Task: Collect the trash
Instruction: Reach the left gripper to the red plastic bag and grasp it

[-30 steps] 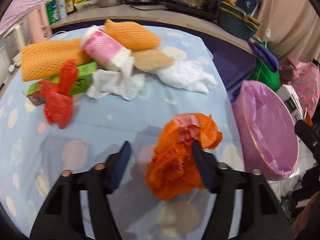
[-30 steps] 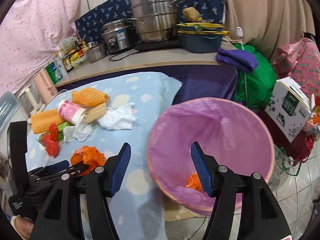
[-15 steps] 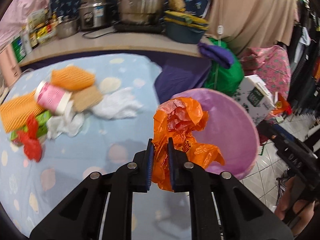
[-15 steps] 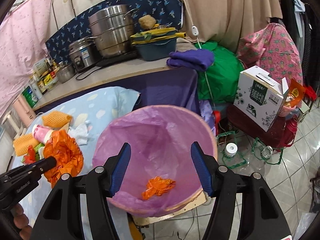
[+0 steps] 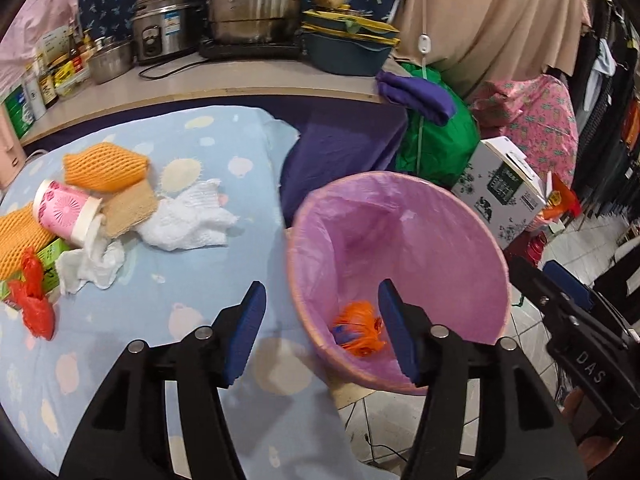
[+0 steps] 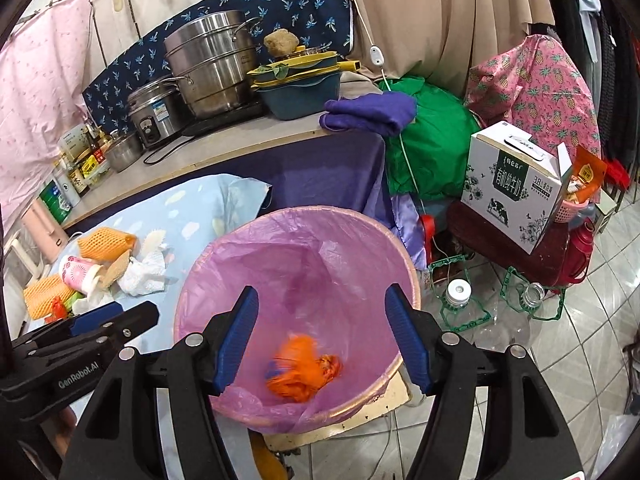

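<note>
A bin lined with a pink bag [image 5: 436, 216] [image 6: 320, 236] stands beside the blue-covered table [image 5: 168, 296]. Crumpled orange plastic bags [image 5: 358, 330] [image 6: 302, 368] lie at its bottom. My left gripper [image 5: 320, 332] is open and empty over the bin's near rim. My right gripper [image 6: 320, 338] is open and empty above the bin. On the table lie orange foam nets [image 5: 106, 168], a pink cup [image 5: 68, 214], white tissues [image 5: 188, 220], a red scrap [image 5: 34, 300] and a green box [image 5: 50, 258].
A counter [image 6: 248, 136] behind the table holds steel pots, a rice cooker, bottles and a blue basin. Right of the bin stand a green bag [image 6: 436, 140], a milk carton box [image 6: 516, 180] and plastic bottles [image 6: 460, 300] on the tiled floor.
My left gripper closed on the orange bag on the table, carried it right over the bin, then opened. The bag now lies in the bin. My right gripper stayed open, shifting slightly.
</note>
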